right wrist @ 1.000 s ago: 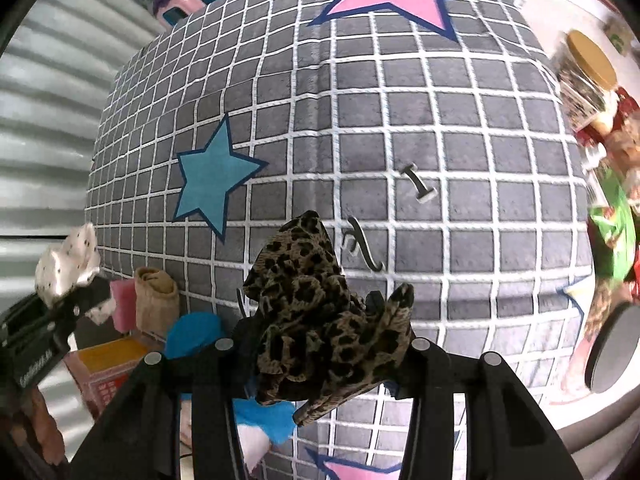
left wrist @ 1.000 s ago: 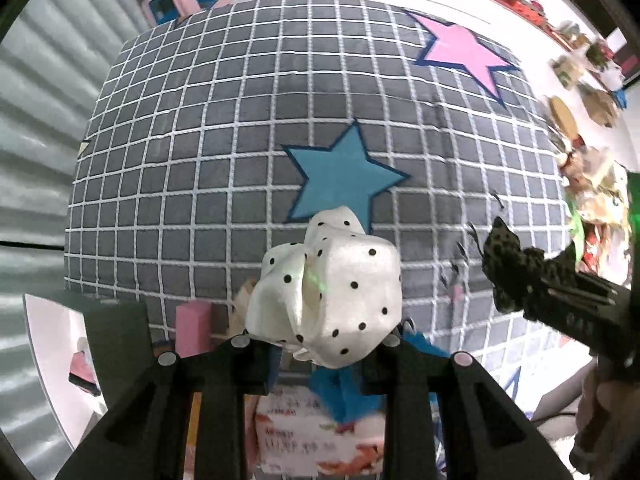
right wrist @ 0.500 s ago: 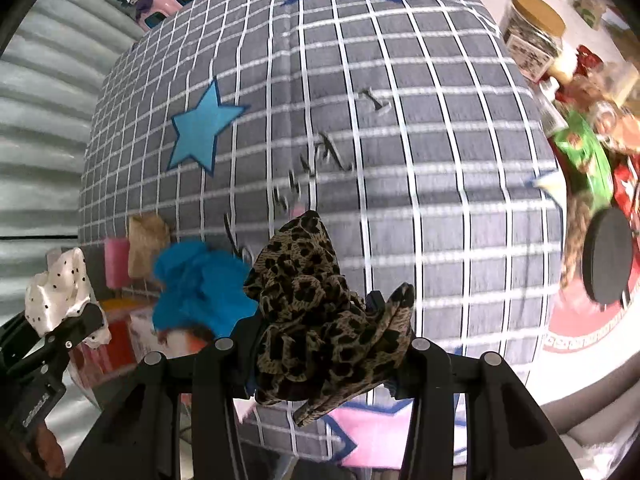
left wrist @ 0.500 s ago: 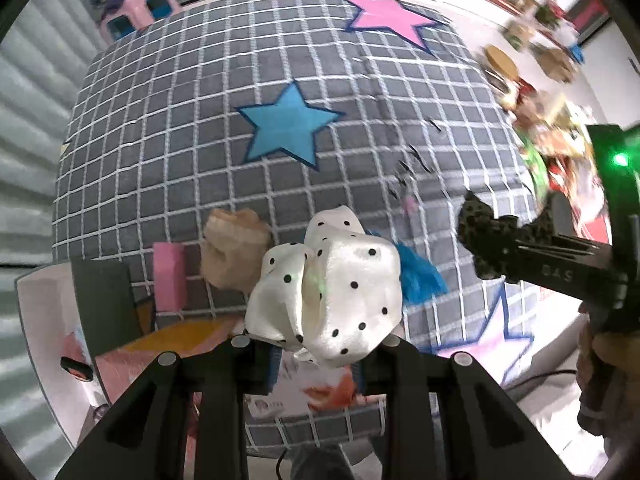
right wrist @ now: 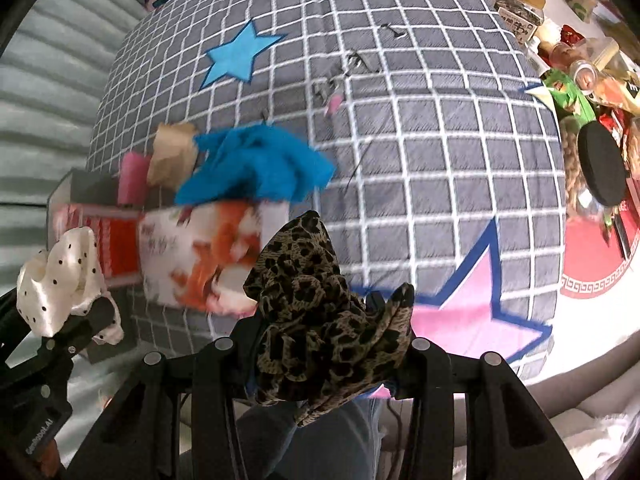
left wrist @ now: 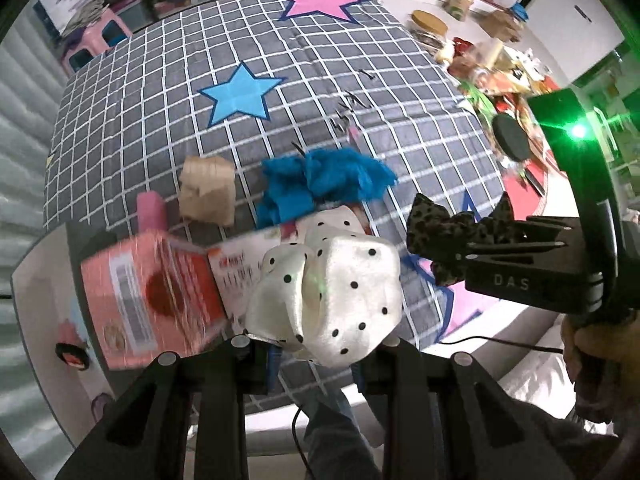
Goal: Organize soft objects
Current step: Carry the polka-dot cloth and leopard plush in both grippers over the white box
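Left gripper [left wrist: 320, 354] clamps white polka-dot satin scrunchie [left wrist: 328, 300]; right gripper [right wrist: 320, 354] clamps leopard-print fabric scrunchie [right wrist: 320, 320]. Both above pink-red cardboard box [left wrist: 152, 296] on the grid-patterned bed [left wrist: 280, 60]; centre over opening, then release.

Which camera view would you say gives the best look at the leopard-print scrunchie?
The right wrist view: the leopard-print scrunchie fills the centre, clamped in the right gripper. The left wrist view shows it small and side-on at the right.

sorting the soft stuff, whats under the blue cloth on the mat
The blue cloth lies on the grey checked mat, its near edge overlapping the printed box. A tan fabric roll sits beside it. Whatever lies beneath the cloth is covered.
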A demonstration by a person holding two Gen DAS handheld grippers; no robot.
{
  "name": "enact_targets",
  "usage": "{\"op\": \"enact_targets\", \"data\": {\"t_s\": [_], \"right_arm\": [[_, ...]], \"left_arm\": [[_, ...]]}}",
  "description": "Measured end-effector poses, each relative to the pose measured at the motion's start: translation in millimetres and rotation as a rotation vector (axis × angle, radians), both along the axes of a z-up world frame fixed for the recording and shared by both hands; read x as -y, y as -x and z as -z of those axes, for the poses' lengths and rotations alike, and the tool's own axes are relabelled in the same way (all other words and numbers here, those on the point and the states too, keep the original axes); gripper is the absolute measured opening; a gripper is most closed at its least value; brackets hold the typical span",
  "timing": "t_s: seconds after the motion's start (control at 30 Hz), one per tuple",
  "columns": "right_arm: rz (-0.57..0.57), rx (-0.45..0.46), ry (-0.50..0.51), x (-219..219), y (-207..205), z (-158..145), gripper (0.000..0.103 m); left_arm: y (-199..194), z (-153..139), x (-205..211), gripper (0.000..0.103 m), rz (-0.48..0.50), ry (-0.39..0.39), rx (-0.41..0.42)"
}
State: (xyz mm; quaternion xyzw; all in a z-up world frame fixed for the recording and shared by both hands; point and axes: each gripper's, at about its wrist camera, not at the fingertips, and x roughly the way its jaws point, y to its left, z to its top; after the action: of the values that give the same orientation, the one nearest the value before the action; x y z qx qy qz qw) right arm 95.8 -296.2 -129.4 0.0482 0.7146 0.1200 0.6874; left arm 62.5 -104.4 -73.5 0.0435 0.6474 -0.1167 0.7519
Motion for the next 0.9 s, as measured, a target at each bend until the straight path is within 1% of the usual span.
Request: {"op": "enact_targets", "data": {"t_s": [0.2, 0.4, 0.57, 0.73, 0.9], "right_arm": [[-0.035, -0.002, -0.01, -25, 36, -4, 0.046], [-0.108, 0.006, -0.033, -60, 59, -11, 0.046], [-0.186, 0.015, -0.052, -94, 69, -17, 0.046], [-0.294, 0.032, -0.072, -137, 77, -26, 0.046], [-0.392, 0.068, -0.093, -180, 85, -42, 0.046]], "left_arm": [[35, -1, -19, 0.03, -0.01, 0.01, 0.007], [63, -5, -52, 0.03, -0.08, 0.001, 0.021], [80, -13, -88, 0.03, -0.187, -0.013, 0.051], [96, -20, -124, 0.03, -0.304, -0.023, 0.078], [116, -26, -170, 0.03, -0.458, -0.023, 0.1]]}}
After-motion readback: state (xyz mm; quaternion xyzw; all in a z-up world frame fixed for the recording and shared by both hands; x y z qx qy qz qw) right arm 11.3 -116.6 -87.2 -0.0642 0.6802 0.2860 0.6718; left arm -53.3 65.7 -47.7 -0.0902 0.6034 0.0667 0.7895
